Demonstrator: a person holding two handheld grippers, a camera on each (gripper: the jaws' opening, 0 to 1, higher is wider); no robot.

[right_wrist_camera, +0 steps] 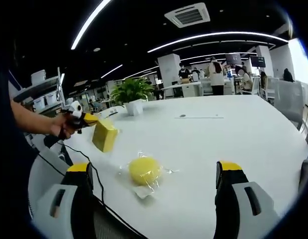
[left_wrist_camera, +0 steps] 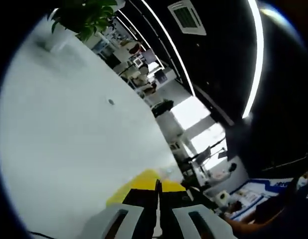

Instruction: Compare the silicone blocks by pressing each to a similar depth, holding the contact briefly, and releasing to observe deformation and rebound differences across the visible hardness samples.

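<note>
Progress looks early to middling, judging from how things lie. At the left of the right gripper view, a person's hand point(right_wrist_camera: 64, 124) holds the left tongs point(right_wrist_camera: 91, 119) out over the white tabletop point(right_wrist_camera: 233, 129), and those tongs are clenched on a yellow rectangular block point(right_wrist_camera: 105, 135), which hangs lifted and tilted, apart from the surface. The left gripper view agrees: its own jaws meet with almost no gap, and a wedge of the yellow block point(left_wrist_camera: 144, 181) shows pinched just past their tips. That sample therefore appears to be in its squeeze-and-hold step, with release and rebound yet to be observed.

Further right, a round yellow sample point(right_wrist_camera: 145, 170) lies on the tabletop inside a clear plastic wrapper point(right_wrist_camera: 144, 189), near a black cable point(right_wrist_camera: 96, 184) that trails across the surface. It looks untouched. The right tongs point(right_wrist_camera: 154, 181) are released, jaws standing wide apart to either side of the round sample, grasping nothing. Pressing that piece seems the main work left.

A potted plant point(right_wrist_camera: 131, 94) stands well behind, near the tabletop's far edge.
</note>
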